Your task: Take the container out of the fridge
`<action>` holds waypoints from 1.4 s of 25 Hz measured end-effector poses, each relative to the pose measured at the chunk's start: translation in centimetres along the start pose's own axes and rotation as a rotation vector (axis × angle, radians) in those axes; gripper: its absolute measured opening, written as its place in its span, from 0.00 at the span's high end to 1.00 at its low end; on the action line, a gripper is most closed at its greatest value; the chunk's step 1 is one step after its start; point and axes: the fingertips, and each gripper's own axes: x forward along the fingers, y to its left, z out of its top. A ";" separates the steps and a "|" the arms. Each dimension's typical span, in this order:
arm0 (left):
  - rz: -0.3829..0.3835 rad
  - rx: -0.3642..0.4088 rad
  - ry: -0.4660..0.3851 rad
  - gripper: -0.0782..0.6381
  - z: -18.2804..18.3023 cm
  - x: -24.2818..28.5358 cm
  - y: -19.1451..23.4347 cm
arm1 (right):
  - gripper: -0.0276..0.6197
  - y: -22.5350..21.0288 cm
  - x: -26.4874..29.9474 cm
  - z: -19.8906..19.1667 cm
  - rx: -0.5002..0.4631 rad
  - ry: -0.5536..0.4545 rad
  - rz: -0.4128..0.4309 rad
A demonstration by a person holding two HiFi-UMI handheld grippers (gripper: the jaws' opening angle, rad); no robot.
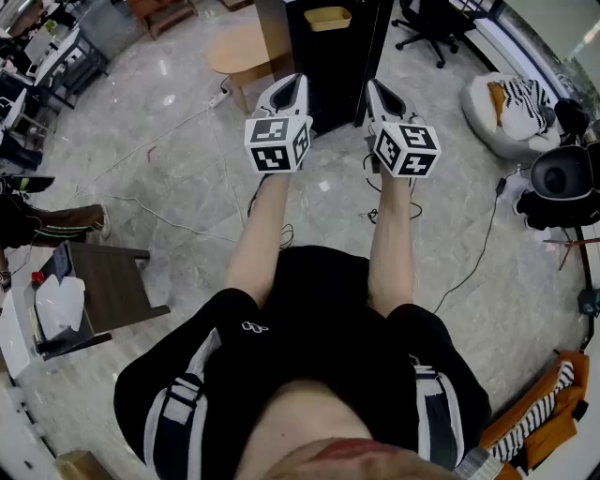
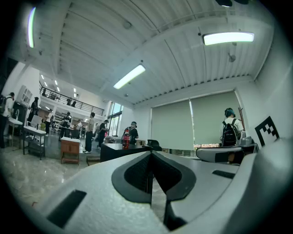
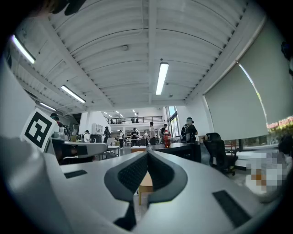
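A black cabinet-like unit (image 1: 333, 66) stands on the floor right ahead of both grippers; its inside is hidden. On its top sits a yellow tub (image 1: 327, 18). My left gripper (image 1: 291, 86) and right gripper (image 1: 377, 91) are held side by side at arm's length, tips pointing at the unit and a little short of it. In the left gripper view the left gripper (image 2: 151, 155) has its jaws closed tip to tip with nothing between them. The right gripper (image 3: 147, 153) looks the same in its own view. A red bottle (image 2: 126, 138) stands on a black top far ahead.
A round wooden table (image 1: 239, 52) stands left of the unit. Cables (image 1: 169, 220) trail over the marble floor. A small dark side table (image 1: 108, 281) is at my left, a beanbag (image 1: 506, 112) and office chair (image 1: 431, 23) at my right. People stand in the distance.
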 end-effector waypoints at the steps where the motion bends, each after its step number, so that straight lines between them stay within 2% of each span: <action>1: 0.000 0.001 0.001 0.88 0.0 -0.1 0.1 | 0.94 -0.1 0.0 0.0 -0.007 -0.002 -0.011; 4: -0.003 0.005 0.005 0.88 -0.1 -0.1 0.1 | 0.94 -0.5 0.0 0.2 -0.002 -0.020 -0.038; 7: -0.002 0.007 0.014 0.88 -0.3 -0.3 0.3 | 0.94 -1.1 0.0 0.0 0.045 -0.042 -0.058; 11: 0.026 -0.010 0.029 0.88 -1.1 -0.7 2.6 | 0.94 -1.8 0.6 -0.5 0.120 -0.079 -0.100; 16: 0.054 -0.060 0.054 0.88 -3.1 0.5 5.6 | 0.94 -2.2 2.4 -2.2 0.135 -0.081 -0.119; 25: -0.011 -0.089 0.099 0.88 -6.0 10.6 7.7 | 0.94 -7.2 10.1 -5.2 0.161 -0.040 -0.146; 28: -0.002 -0.120 0.123 0.88 -7.2 14.3 9.8 | 0.94 -8.1 14.1 -6.7 0.161 -0.001 -0.130; 35: 0.018 -0.134 0.139 0.88 -8.9 23.7 14.5 | 0.94 -11.3 24.2 -8.3 0.134 0.056 -0.108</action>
